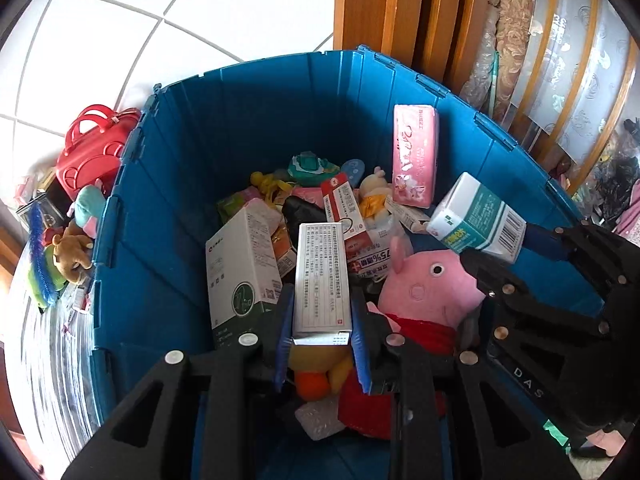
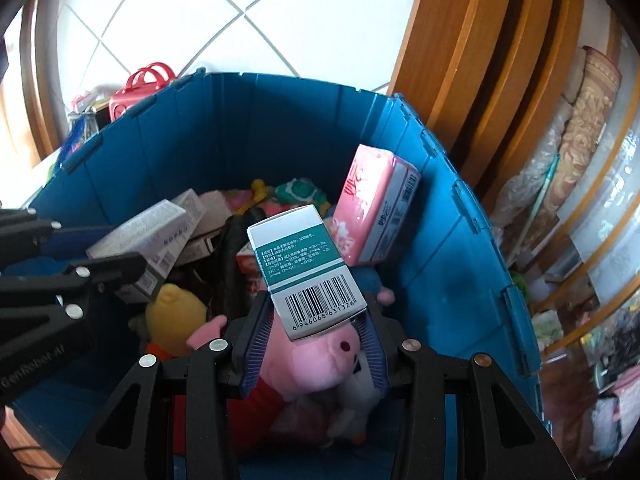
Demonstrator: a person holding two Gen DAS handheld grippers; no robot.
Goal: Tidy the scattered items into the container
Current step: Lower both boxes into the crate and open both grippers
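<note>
A blue bin holds boxes and soft toys. My left gripper is shut on a white printed box and holds it over the bin's contents. My right gripper is shut on a white and teal barcode box, also over the bin; this box shows in the left wrist view too. A pink pig plush lies below both grippers. A pink tissue pack leans on the bin's right wall.
Outside the bin's left wall lie a red toy bag, a brown plush and a blue brush. A wooden frame and patterned glass stand behind and to the right. White tiled floor is beyond.
</note>
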